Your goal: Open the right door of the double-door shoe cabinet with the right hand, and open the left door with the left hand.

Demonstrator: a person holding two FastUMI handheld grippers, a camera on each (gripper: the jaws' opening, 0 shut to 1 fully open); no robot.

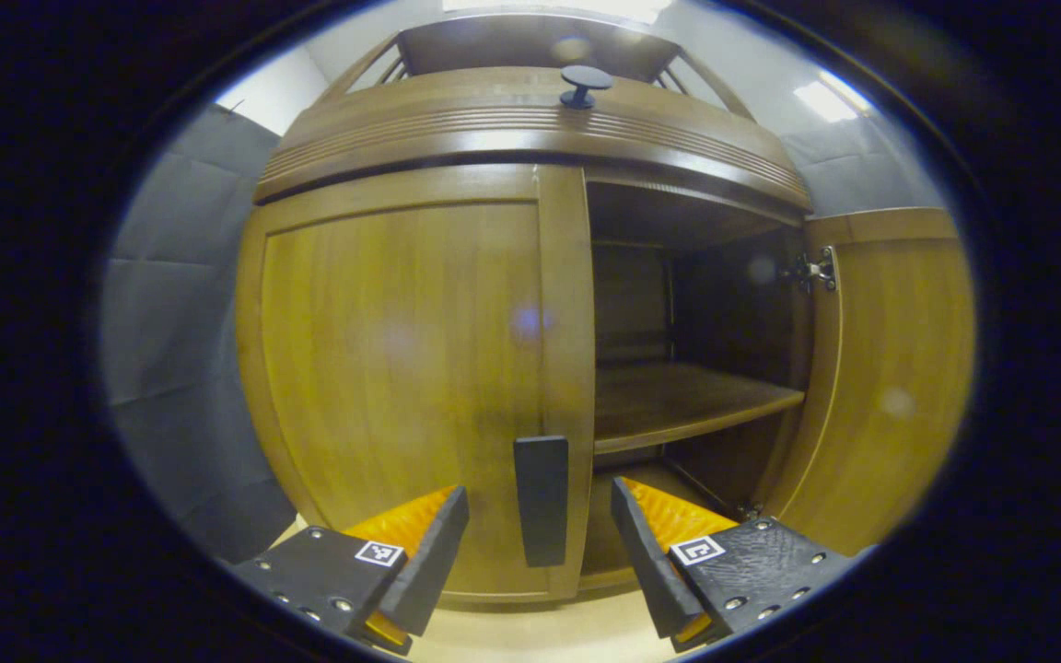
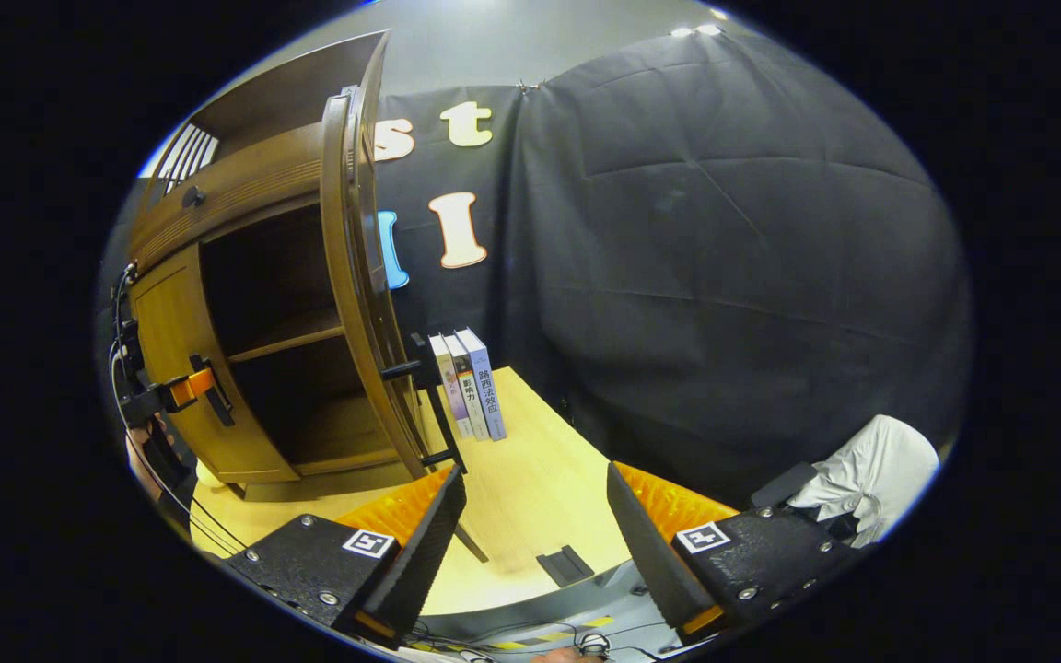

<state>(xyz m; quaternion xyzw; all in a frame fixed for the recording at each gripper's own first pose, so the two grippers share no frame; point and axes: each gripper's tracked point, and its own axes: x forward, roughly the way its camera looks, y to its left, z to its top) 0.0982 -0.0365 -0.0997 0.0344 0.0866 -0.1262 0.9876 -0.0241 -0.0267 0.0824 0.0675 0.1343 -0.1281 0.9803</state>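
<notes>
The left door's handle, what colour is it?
Black handle, clearest in the left gripper view.

Each claw (image 1: pixel 540 552) carries two wedge-shaped fingers on dark, textured plates studded with silver screws, every plate bearing a small square black-and-white marker. The right claw (image 2: pixel 535 543) is built the same. Thin black cables trail from the left claw (image 2: pixel 176 391) in the right gripper view.

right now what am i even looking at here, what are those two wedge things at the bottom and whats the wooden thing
Those wedges are the two fingers of a hand-held claw; a person carries one in each hand, with a camera riding on it. The left claw is open, its fingers either side of the dark handle on the cabinet's closed left door. The right door is already swung open, showing a shelf. The right claw is open, holding nothing, over a table with books.
</notes>
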